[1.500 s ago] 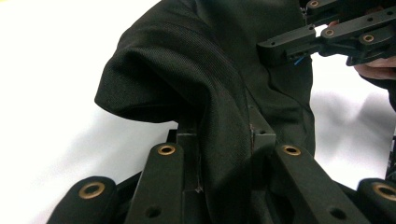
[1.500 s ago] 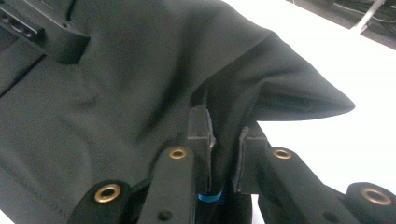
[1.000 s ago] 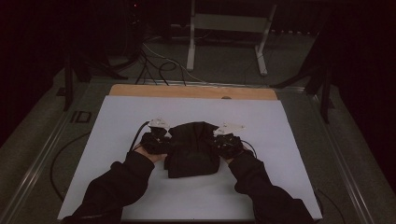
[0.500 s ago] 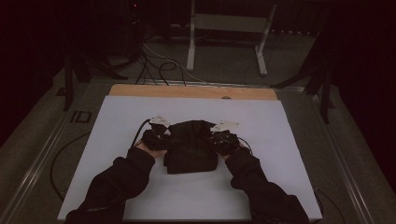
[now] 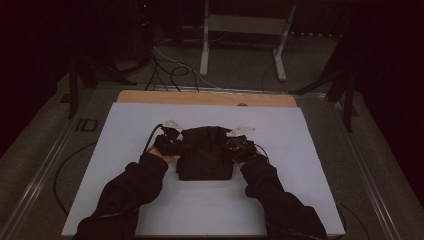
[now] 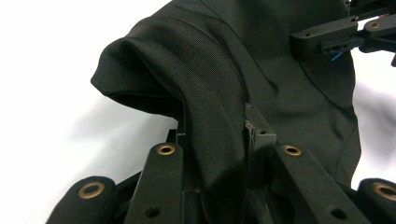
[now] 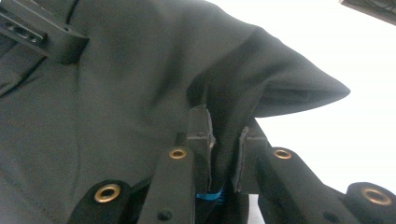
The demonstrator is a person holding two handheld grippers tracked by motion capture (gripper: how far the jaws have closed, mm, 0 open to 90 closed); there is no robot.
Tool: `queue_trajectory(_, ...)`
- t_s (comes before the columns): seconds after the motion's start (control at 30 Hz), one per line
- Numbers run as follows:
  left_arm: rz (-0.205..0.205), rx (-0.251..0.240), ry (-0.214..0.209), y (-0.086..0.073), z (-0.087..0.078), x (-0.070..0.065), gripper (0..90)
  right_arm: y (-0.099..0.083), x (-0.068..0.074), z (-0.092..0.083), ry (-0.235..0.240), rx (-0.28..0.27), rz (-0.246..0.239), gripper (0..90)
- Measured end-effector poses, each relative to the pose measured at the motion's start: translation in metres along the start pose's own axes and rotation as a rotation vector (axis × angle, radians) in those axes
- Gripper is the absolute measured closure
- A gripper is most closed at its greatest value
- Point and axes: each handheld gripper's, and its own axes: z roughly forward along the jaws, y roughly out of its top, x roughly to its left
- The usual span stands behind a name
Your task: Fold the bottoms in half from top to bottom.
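A black garment (image 5: 205,152) lies folded in the middle of the white table cover (image 5: 310,150). My left gripper (image 5: 167,142) sits at the garment's left edge, my right gripper (image 5: 241,146) at its right edge. In the left gripper view, a thick fold of the black cloth (image 6: 210,84) runs between the jaws of the left gripper (image 6: 215,133), which is shut on it. The right gripper view has the right gripper (image 7: 224,133) pinching a raised corner of the cloth (image 7: 140,70). Each gripper view also shows the other gripper farther off (image 6: 336,35) (image 7: 42,35).
A wooden strip (image 5: 205,97) borders the table's far edge. Beyond it stand a white frame's legs (image 5: 240,45), and cables (image 5: 170,70) lie on the dark floor. The person's dark sleeves (image 5: 130,195) come in from the bottom. White surface surrounds the garment.
Both grippers have moved a little away from the person and slightly inward, carrying the cloth edges with them. The garment now looks more compact and flatter.
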Motion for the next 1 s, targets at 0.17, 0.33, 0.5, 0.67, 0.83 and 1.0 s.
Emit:
queue_trajectory(0.17,-0.012,-0.001,0.005,0.0,0.004,0.004,73.8,-0.001,-0.004,0.007,-0.005,0.009,0.0,79.7)
queue_trajectory(0.33,-0.025,-0.004,0.014,0.001,0.009,0.008,73.7,-0.001,-0.007,0.013,-0.009,0.014,0.009,79.6)
queue_trajectory(0.5,-0.042,-0.002,0.019,0.002,0.014,0.012,73.5,0.0,-0.009,0.018,-0.016,0.023,0.016,79.5)
queue_trajectory(0.67,-0.05,-0.001,0.026,0.003,0.019,0.015,73.3,0.0,-0.012,0.023,-0.023,0.03,0.006,79.5)
queue_trajectory(0.83,-0.062,0.006,0.031,0.006,0.023,0.018,73.2,0.001,-0.016,0.029,-0.032,0.04,0.015,79.4)
queue_trajectory(1.0,-0.073,0.021,0.032,0.007,0.028,0.022,72.7,0.0,-0.018,0.036,-0.031,0.057,0.02,79.2)
